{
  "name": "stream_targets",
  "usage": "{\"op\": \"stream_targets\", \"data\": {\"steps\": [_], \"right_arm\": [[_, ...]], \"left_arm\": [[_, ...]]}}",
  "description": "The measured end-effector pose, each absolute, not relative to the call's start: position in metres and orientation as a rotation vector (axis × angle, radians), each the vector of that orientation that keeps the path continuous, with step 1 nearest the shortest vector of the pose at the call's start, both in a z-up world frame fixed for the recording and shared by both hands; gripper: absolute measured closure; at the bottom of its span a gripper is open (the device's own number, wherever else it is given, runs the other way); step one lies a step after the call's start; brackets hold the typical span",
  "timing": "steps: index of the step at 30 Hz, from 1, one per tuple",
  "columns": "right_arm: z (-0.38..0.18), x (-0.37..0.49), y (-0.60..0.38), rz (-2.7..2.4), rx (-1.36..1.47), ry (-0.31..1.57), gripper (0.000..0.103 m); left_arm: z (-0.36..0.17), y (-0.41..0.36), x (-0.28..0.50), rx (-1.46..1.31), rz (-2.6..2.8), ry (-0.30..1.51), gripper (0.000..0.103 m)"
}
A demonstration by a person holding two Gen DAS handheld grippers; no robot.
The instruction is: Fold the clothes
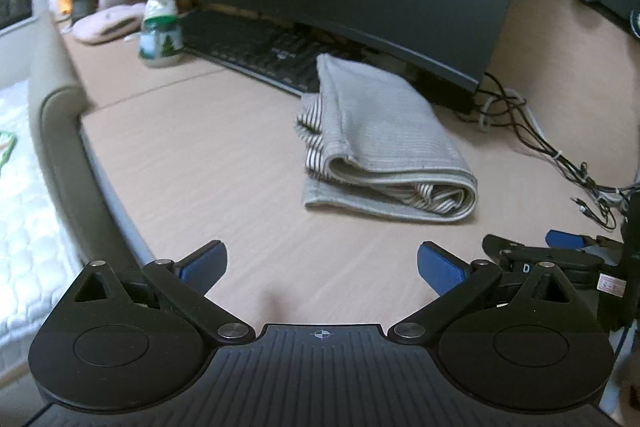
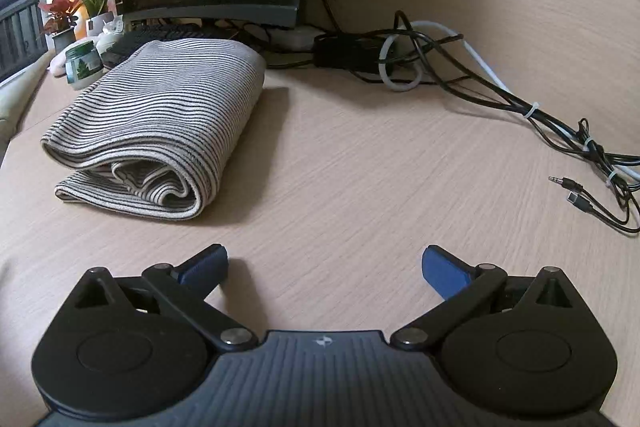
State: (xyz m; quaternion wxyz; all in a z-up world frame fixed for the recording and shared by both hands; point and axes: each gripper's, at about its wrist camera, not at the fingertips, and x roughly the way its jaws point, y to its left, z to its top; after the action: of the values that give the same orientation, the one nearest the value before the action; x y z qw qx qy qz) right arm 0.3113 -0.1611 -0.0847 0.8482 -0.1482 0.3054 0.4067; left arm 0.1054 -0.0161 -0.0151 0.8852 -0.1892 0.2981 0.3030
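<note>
Striped ribbed cloth garment (image 2: 160, 115) on matt wood-grain desk (image 2: 360, 167).

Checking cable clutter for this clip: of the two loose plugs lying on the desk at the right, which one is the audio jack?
The upper plug, thin and metal-tipped, is the audio jack; the lower plug is a flat, wider connector, nearer the right gripper.

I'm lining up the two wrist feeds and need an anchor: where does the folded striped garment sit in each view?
Left wrist: the folded grey-and-white striped cloth garment lies right of centre on the pale wooden desk, beyond the open left gripper.
Right wrist: it lies left of centre, ahead-left of the open right gripper.
Shared landmark: the green-lidded glass jar.
</note>
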Motion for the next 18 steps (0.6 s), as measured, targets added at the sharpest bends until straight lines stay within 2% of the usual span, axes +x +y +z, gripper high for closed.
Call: {"op": "stream_targets", "data": {"steps": [18], "right_arm": [[-0.084,0.313,-0.163,0.874,-0.314,0.645,0.0]], "left_arm": [[-0.012,-0.048,0.094,-0.348,0.654,0.651,0.0]]}}
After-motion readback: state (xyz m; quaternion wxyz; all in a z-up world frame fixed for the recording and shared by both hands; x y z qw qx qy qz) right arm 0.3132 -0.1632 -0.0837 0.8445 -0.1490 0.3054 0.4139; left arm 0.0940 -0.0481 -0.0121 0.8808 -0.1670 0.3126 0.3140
